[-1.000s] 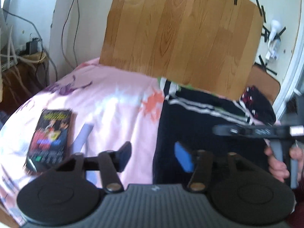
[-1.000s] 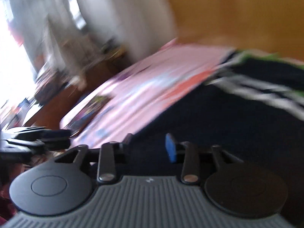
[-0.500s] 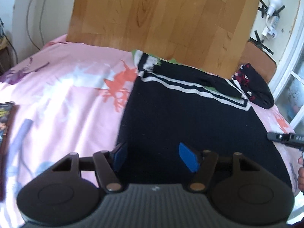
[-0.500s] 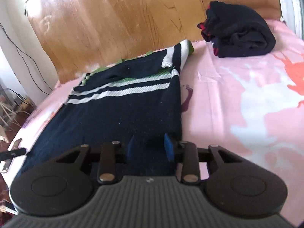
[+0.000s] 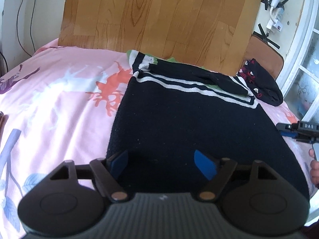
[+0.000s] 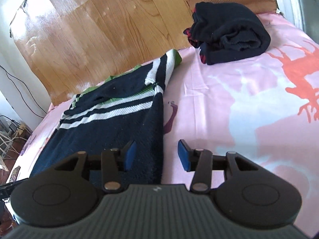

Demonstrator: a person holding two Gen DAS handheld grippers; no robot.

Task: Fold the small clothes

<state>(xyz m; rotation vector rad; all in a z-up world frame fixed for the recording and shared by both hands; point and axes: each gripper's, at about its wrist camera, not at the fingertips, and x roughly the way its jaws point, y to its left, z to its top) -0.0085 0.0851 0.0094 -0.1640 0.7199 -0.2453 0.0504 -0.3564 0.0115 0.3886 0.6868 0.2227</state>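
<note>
Both grippers, left gripper (image 5: 162,162) and right gripper (image 6: 154,155), hang wide open and empty over the near corners of the dark striped sweater (image 5: 189,123) spread flat on the bed (image 6: 249,103), so each probably pinches its corner next.

Both grippers spread wide, nothing between their pads.

Left gripper (image 5: 162,162) points toward 12 o'clock, jaws parted — the right gripper (image 5: 297,130) shows at its 3 o'clock, a hand (image 5: 314,164) just beneath. In its own view the right gripper (image 6: 155,155) gapes too.
</note>
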